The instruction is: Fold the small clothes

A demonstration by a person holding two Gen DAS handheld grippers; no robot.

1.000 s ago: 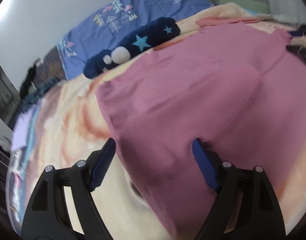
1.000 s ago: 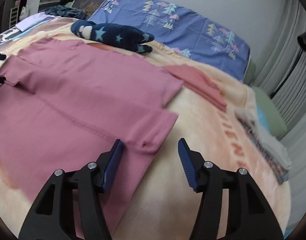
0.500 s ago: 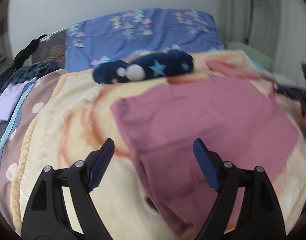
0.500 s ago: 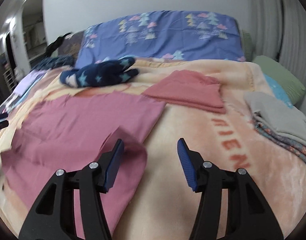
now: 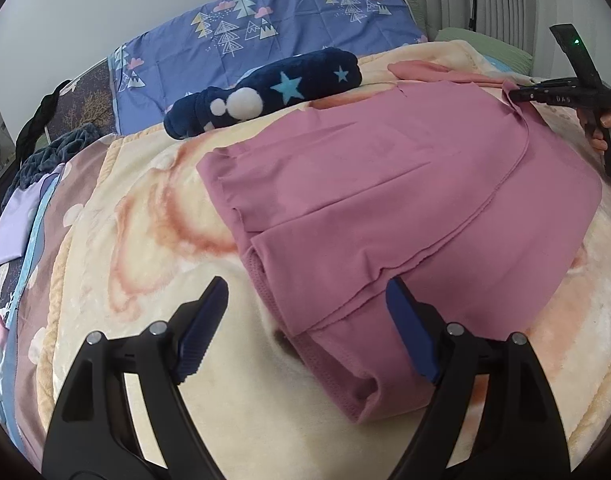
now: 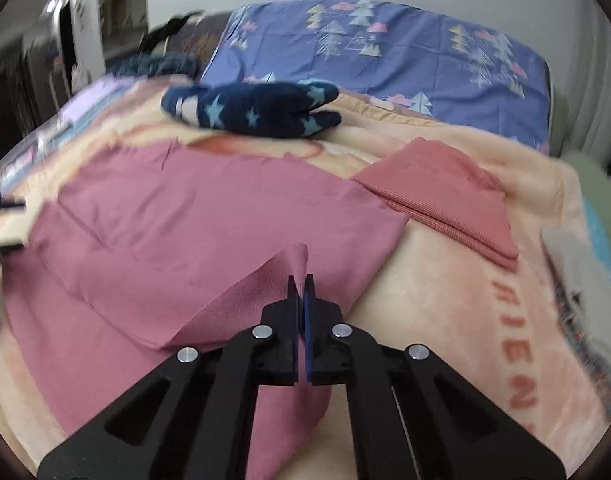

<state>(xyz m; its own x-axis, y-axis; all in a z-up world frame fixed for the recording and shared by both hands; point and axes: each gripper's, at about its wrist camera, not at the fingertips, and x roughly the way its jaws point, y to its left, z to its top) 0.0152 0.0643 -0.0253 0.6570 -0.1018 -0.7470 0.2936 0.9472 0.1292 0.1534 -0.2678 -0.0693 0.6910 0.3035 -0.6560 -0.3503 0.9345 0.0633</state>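
Blanket [image 5: 137, 216] fills both frames as my work surface; the pink garment [image 5: 385, 200] lies spread across centre frame, partly folded; folded coral cloth [image 6: 445, 204] sits aside at right, presumably finished; my left gripper [image 5: 305, 320] hangs released over the near hem, ready; my right gripper [image 6: 301, 292] has just been closing, now clenched on a raised corner, I judge to carry the fold.
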